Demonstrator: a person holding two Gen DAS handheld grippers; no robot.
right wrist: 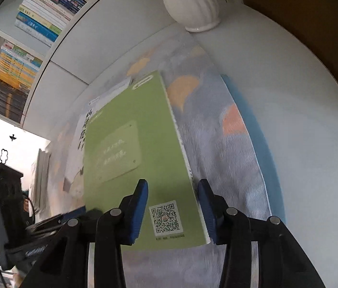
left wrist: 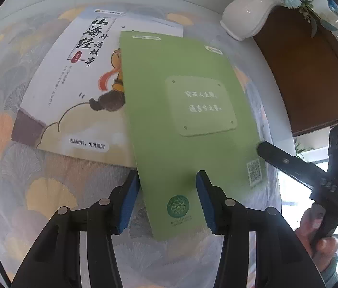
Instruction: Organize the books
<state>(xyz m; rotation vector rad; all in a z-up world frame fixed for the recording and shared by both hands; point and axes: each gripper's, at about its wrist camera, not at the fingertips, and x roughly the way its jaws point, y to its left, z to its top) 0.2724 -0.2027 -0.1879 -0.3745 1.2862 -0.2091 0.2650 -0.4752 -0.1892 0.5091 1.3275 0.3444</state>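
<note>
Left wrist view: looking down on a thin green softcover book (left wrist: 181, 120), lying flat and crooked, partly covering a white illustrated paperback (left wrist: 73, 84) to its left, both resting on a leaf-patterned tablecloth (left wrist: 25, 168). Straddling the near left corner of the green book with the left gripper (left wrist: 166, 180), jaws partly apart, pads pressing nothing. Straddling the near right corner by the spine with the right gripper (right wrist: 172, 184), likewise parted and holding nothing. Probably preparing to square or lift this book. For doing it well: lowering both sides evenly, catching the edges and not the cover face, keeping the paperback below from dragging along, and staying away from the white ceramic vase (left wrist: 248, 16) standing far right.
</note>
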